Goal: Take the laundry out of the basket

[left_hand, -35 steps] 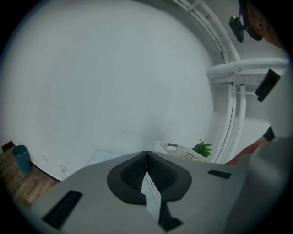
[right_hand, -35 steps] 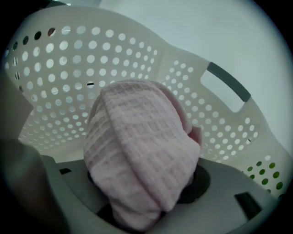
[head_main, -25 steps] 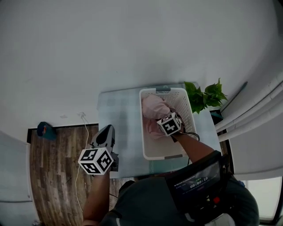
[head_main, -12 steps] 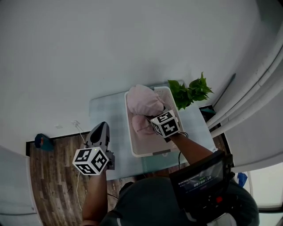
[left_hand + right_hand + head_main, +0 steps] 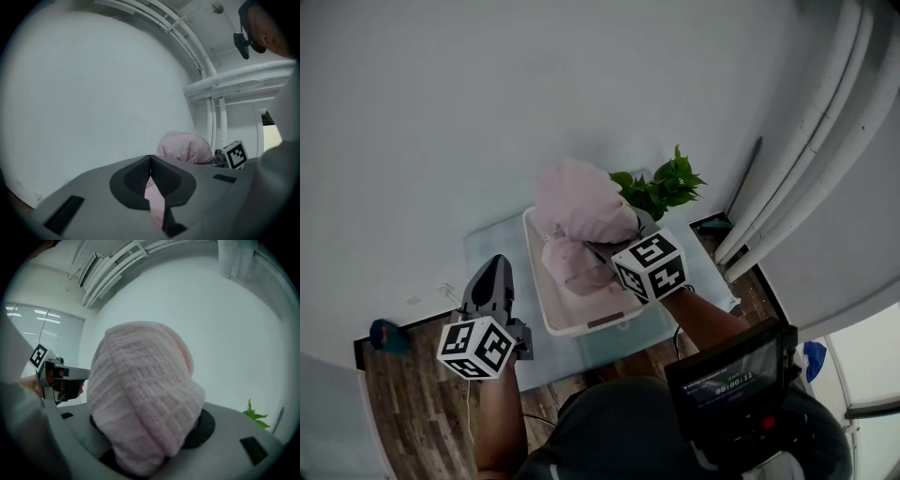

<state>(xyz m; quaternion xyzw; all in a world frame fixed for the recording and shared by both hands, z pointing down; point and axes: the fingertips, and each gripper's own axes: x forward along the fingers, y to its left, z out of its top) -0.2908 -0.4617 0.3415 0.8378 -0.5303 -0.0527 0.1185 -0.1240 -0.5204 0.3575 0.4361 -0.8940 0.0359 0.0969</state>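
Note:
A pink knitted laundry bundle [image 5: 581, 211] hangs above the white basket [image 5: 534, 267], with my right gripper [image 5: 602, 246] shut on it. In the right gripper view the cloth [image 5: 140, 399] drapes over both jaws and hides their tips. More pink cloth [image 5: 574, 267] reaches down into the basket; I cannot tell whether it is the same piece. My left gripper [image 5: 497, 264] hovers level to the left of the basket, over the pale blue table [image 5: 487, 246], jaws shut with nothing held. The left gripper view has its tips [image 5: 150, 158] touching and the bundle [image 5: 185, 147] beyond them.
A green potted plant [image 5: 661, 187] stands right behind the basket. White pipes [image 5: 787, 159] run along the wall at the right. Wood floor [image 5: 412, 394] with a blue object [image 5: 384, 333] lies left of the table. A screen [image 5: 736, 380] sits on the person's chest.
The right gripper has lifted the pink bundle from inside the basket to well above its rim. The left gripper has also risen beside the table.

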